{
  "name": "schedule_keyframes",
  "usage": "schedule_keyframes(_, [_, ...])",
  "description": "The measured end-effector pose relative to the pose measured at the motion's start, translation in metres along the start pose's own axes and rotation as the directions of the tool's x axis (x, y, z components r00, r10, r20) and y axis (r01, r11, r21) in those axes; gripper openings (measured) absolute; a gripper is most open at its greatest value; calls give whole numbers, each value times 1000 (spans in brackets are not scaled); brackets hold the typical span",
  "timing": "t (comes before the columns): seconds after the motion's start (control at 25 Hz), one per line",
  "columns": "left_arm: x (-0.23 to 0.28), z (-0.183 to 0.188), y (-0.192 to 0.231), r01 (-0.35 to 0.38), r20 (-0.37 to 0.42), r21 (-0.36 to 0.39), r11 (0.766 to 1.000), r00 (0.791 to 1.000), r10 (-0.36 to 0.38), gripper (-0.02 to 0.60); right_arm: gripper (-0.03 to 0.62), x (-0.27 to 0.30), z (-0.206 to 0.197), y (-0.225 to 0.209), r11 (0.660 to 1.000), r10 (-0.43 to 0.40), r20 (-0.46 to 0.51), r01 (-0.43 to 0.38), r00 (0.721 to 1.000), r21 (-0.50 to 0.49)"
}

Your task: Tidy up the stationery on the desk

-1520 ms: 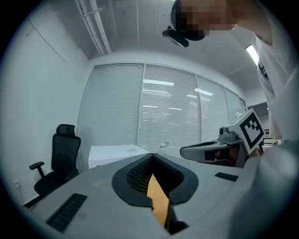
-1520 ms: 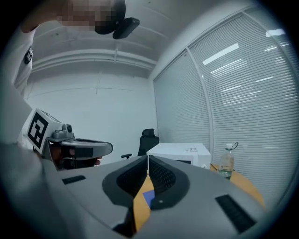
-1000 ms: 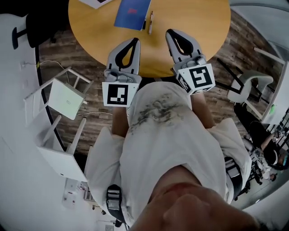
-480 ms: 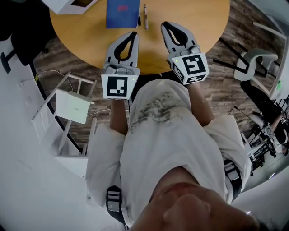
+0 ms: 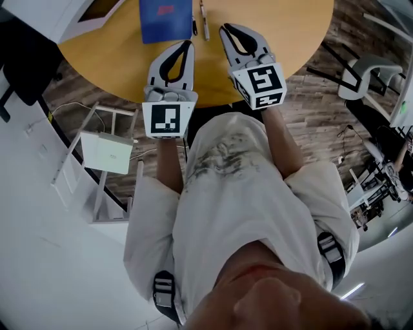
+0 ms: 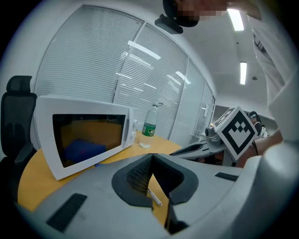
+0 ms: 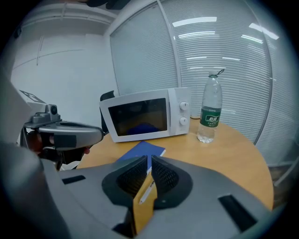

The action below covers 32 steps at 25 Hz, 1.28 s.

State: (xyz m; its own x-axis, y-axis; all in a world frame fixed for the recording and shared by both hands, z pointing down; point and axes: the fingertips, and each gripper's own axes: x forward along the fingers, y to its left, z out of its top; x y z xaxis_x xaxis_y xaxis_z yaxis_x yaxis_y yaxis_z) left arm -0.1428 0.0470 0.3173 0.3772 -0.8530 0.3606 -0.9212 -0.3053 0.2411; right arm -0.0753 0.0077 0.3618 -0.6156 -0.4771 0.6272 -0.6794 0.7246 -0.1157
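Both grippers are now sitting farther over the near edge of the round wooden table point(image 5: 290, 32) than a second ago. Their tips are reaching the stationery that was lying well ahead of them.

1. At far left, the white microwave point(image 6: 84, 135) is standing on the table with its window facing the person.
2. The blue notebook point(image 5: 166, 18) is lying flat on the table, just in front of the microwave.
3. The left gripper point(image 5: 186, 45) is hovering above the table, and its tips are pointing at the notebook's near right corner, just beside it. In the left gripper view its jaws are pressing together, with the ribbed pads meeting at the tip. They are holding nothing. Only bare wood and part of the light pen point(image 5: 204, 13) are showing through the loop below the tip.
4. Two pens are lying side by side, just right of the notebook. The dark pen point(image 5: 194, 26) is lying nearest the notebook's right edge, and the light pen is lying beside it.
5. The right gripper point(image 5: 226, 29) is hovering just right of the light pen's near end. In the right gripper view its jaws are standing drawn in to a narrow slit and are gripping nothing. The light pen and the notebook are showing on the table beyond them.
6. At far right, the water bottle point(image 7: 209, 114) with a green label is standing upright near the microwave's control side, well apart from the stationery.
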Motion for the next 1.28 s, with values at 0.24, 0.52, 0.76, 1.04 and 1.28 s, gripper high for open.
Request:
schedule_keyframes(0.24, [19, -19, 10, 18, -43, -14, 1000, 999, -19, 8, 64, 27, -21, -2, 1000, -7, -56, 9, 998, 27])
schedule_keyframes(0.52, [39, -37, 16, 53, -74, 6, 999, 996, -53, 8, 66, 57, -46, -7, 998, -21, -118, 27, 993, 52])
schedule_keyframes(0.76, [49, -55, 19, 80, -123, 10, 997, 989, -78, 8, 66, 80, -67, -15, 996, -35, -170, 48, 985, 72])
schedule_keyframes(1.04, [57, -67, 18, 110, -142, 18, 994, 984, -106, 8, 72, 94, -80, -16, 995, -51, -221, 68, 974, 70])
schedule_keyframes(1.28, [59, -73, 15, 125, -153, 18, 992, 981, -121, 8, 152, 103, -92, -13, 994, -50, -264, 74, 963, 81])
